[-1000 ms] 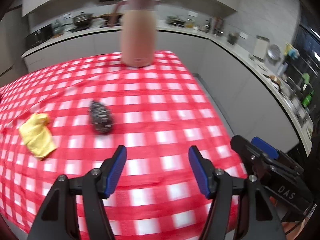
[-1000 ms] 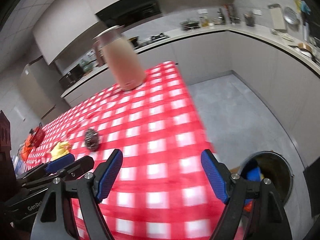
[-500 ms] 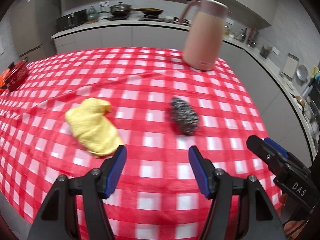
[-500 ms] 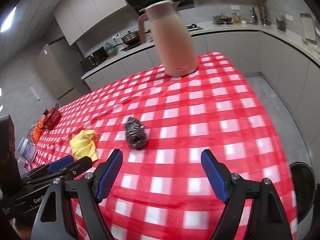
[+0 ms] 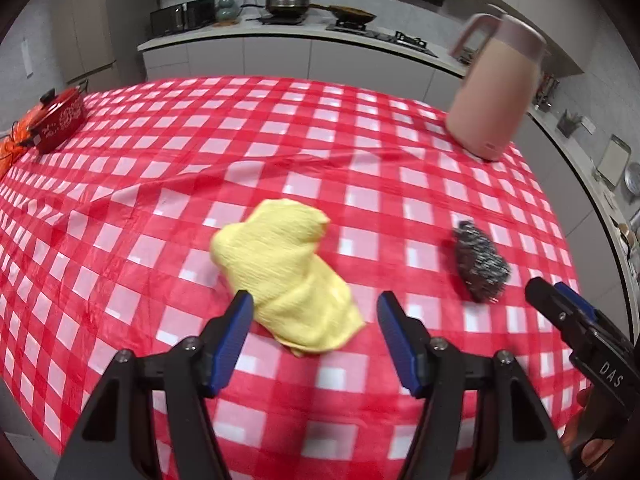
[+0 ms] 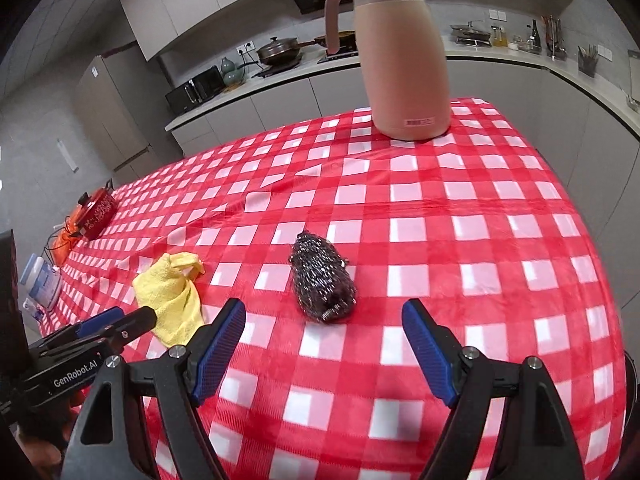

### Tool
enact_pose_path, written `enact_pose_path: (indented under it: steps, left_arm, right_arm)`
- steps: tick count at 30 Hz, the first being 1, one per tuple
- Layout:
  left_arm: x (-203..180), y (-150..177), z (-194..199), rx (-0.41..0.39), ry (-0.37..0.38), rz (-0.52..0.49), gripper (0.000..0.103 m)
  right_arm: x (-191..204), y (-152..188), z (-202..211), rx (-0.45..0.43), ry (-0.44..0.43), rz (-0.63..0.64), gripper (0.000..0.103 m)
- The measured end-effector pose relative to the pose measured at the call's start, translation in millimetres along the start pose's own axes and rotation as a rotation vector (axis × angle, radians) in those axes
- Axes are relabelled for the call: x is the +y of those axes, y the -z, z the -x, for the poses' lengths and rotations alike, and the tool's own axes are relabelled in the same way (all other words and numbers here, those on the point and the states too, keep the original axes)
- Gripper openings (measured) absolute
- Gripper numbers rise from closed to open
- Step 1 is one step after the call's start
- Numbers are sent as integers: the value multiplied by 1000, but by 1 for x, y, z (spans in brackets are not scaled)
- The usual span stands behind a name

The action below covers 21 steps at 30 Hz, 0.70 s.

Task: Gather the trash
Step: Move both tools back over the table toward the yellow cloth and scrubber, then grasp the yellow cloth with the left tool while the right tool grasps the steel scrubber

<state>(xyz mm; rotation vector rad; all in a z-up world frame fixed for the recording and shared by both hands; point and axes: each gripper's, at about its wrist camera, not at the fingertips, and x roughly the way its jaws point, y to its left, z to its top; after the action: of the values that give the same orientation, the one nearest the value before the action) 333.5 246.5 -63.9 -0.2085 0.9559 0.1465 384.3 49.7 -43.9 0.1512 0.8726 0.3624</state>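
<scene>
In the left wrist view, the left gripper (image 5: 314, 322) hangs over the red-checked counter (image 5: 380, 152) with its jaws parted and holding nothing, the near end of the crumpled yellow cloth (image 5: 286, 280) lying between their tips. In the right wrist view, the right gripper (image 6: 324, 330) stands wide and empty just short of the steel scourer (image 6: 322, 276), with the pink jug (image 6: 402, 52) upright at the far edge.
</scene>
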Motion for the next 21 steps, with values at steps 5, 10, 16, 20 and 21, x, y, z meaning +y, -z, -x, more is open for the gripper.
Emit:
enact_pose_path:
  steps: [5, 10, 16, 20, 21]
  left_arm:
    - [10, -7, -16, 25, 0, 2, 66]
    - [16, -13, -30, 43, -4, 5, 66]
    - [22, -19, -43, 44, -12, -2, 69]
    - [28, -20, -48, 50, -12, 10, 69]
    - [31, -20, -49, 52, -18, 17, 69]
  right_arm:
    - [6, -8, -21, 16, 36, 16, 82]
    - [4, -15, -39, 32, 57, 7, 82]
    - [5, -18, -58, 57, 77, 9, 82]
    - [9, -18, -66, 63, 85, 24, 82]
    - [9, -18, -68, 63, 91, 25, 82]
